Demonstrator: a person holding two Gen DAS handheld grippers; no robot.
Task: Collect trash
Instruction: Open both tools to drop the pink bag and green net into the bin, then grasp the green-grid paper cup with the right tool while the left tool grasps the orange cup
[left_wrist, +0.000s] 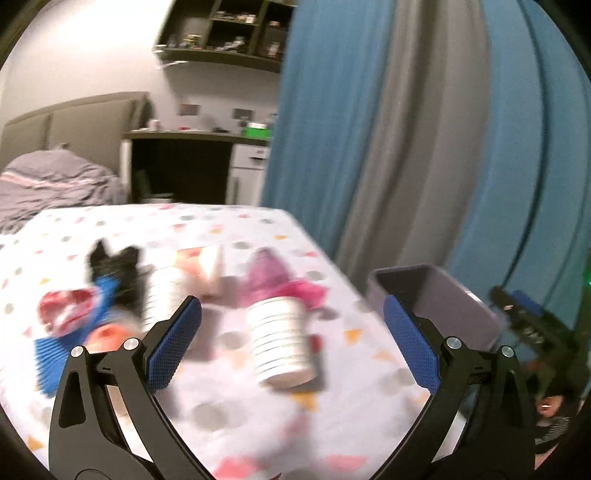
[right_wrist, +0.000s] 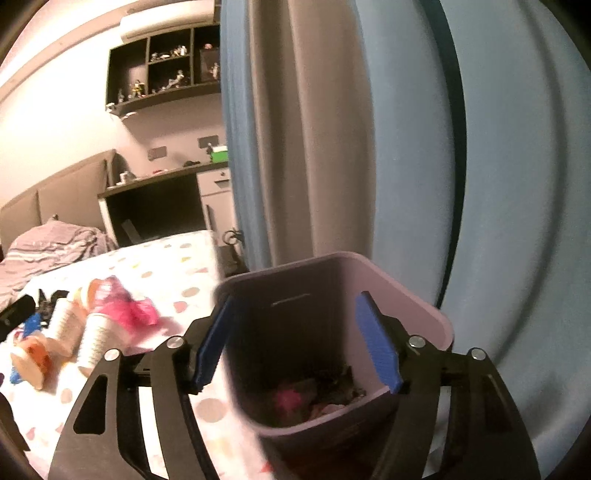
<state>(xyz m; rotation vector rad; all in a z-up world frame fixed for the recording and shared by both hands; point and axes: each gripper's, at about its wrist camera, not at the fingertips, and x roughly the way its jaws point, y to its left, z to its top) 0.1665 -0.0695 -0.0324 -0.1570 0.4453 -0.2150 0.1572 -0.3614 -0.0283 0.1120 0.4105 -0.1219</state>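
Trash lies on a table with a dotted cloth (left_wrist: 236, 229): a white ribbed paper cup (left_wrist: 282, 341) on its side, a second cup (left_wrist: 162, 299), a pink wrapper (left_wrist: 280, 282), black, blue and red scraps (left_wrist: 96, 291). My left gripper (left_wrist: 291, 332) is open and empty, its jaws either side of the nearer cup, above it. My right gripper (right_wrist: 299, 343) is open and empty over a lilac bin (right_wrist: 417, 306) with pink and dark trash (right_wrist: 295, 398) inside. The bin shows in the left wrist view (left_wrist: 447, 299) off the table's right edge. The cups (right_wrist: 94, 339) show at left in the right wrist view.
Blue and grey curtains (left_wrist: 388, 129) hang right behind the bin. A bed with grey bedding (left_wrist: 51, 184) and a desk (left_wrist: 192, 162) stand beyond the table. Dark clutter (left_wrist: 528, 325) lies on the floor to the right of the bin.
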